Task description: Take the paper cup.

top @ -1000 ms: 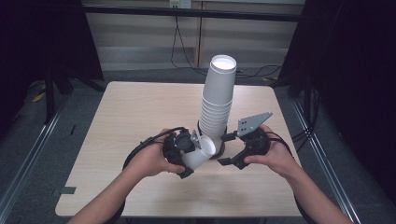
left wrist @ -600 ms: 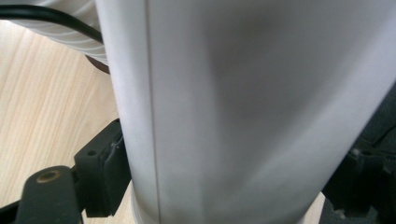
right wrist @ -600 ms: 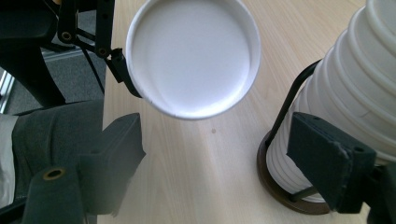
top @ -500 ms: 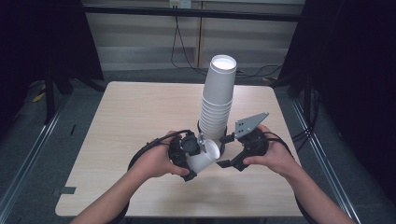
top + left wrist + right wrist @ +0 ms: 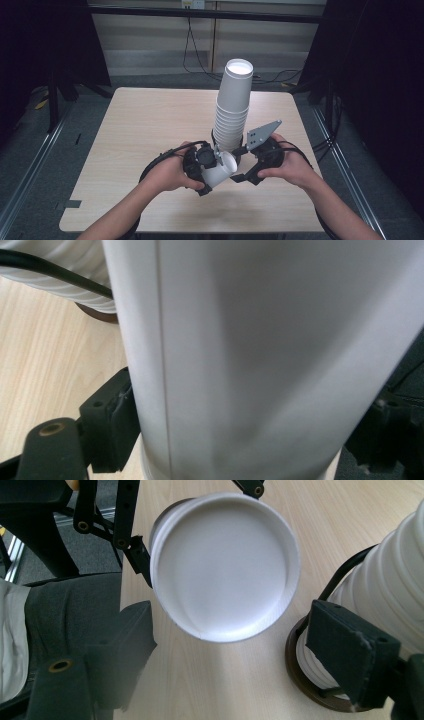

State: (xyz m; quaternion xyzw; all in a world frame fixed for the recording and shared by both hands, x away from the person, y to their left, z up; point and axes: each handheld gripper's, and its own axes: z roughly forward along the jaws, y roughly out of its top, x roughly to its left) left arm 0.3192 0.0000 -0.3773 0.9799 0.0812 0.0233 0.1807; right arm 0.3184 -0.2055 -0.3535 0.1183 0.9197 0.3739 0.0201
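pale wood tabletop (image 5: 150, 125), mostly bare. left tool (image 5: 212, 162) clamped narrow on a single white paper cup (image 5: 220, 172), held tipped on its side just off the stack (image 5: 234, 107). right tool (image 5: 225, 645) spread wide, empty, jaws either side of that cup's base, not pressing. one cup judged separated from the tall inverted stack at centre-right; many stacked cups left, and this one not yet set down.

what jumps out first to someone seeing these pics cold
A tall stack of white paper cups rises upside down near the middle of the light wooden table. Just in front of it, the left gripper is shut on a single white cup lying tilted on its side. The right gripper faces that cup's bottom with its jaws open.
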